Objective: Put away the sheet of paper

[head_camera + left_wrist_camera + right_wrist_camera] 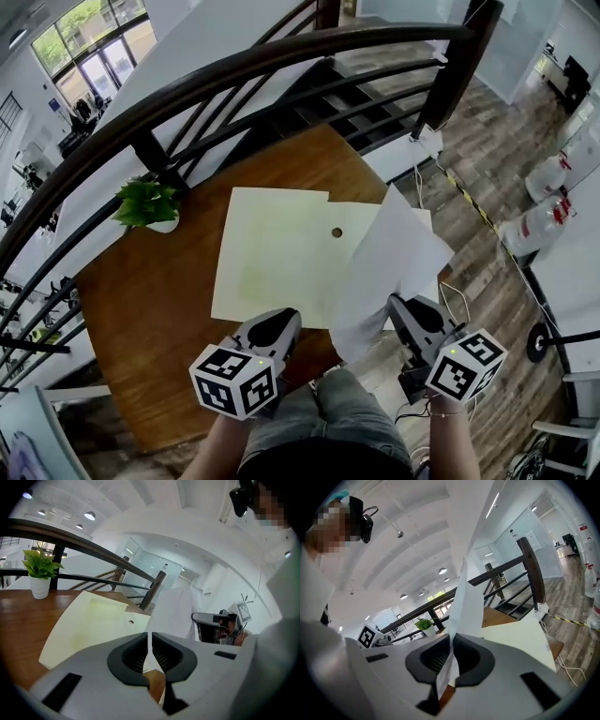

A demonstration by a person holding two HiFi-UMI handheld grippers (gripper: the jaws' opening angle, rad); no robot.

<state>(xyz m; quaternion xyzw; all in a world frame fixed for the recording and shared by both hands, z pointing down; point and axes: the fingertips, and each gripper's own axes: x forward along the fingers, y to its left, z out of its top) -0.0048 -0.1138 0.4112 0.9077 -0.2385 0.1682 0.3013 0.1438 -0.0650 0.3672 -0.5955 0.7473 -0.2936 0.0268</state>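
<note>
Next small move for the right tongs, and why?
Likely ease the right tongs down toward the folder: they pinch the sheet, which stands tilted above the flat folder, not yet lying on it.

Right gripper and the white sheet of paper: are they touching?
Touching. In the right gripper view the right gripper has its fingers closed on the white sheet of paper, which stands up between them.

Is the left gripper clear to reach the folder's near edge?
Probably yes: the left gripper is right at that edge of the folder, nothing between, and the right gripper holds the sheet aside.
</note>
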